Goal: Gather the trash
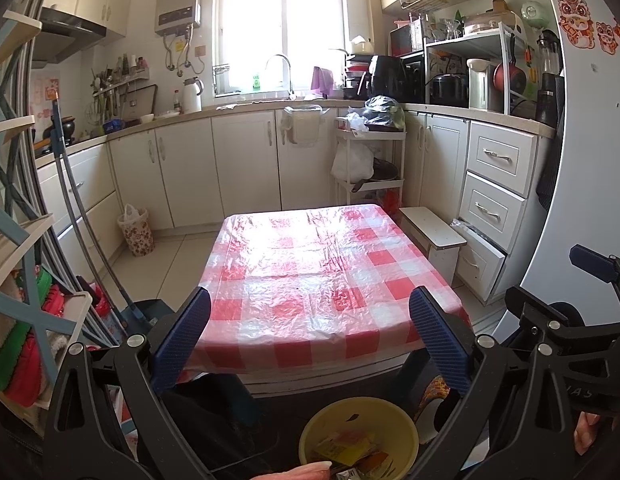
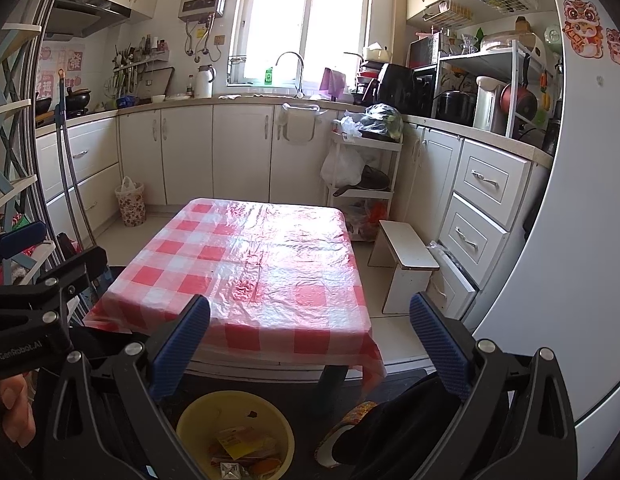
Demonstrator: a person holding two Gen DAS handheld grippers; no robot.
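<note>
A yellow bin [image 1: 310, 432] with several wrappers [image 1: 350, 450] inside sits on the floor in front of the table. It also shows in the right wrist view [image 2: 190, 412] with the wrappers [image 2: 242, 446]. The table [image 1: 310, 272] has a red and white checked cloth with nothing on it; it also shows in the right wrist view [image 2: 246, 264]. My left gripper [image 1: 310, 320] is open and empty, held above the bin at the table's near edge. My right gripper [image 2: 310, 324] is open and empty, beside the left one. The right gripper's frame shows at the right of the left wrist view [image 1: 570, 312].
A white stool [image 2: 406, 256] stands right of the table by the drawers [image 2: 482, 208]. A white cart [image 2: 366, 168] with bags stands behind the table. A floral bin [image 2: 130, 200] is at the back left. A shelf rack [image 1: 22, 280] is at my left. A fridge [image 2: 570, 200] is at the right.
</note>
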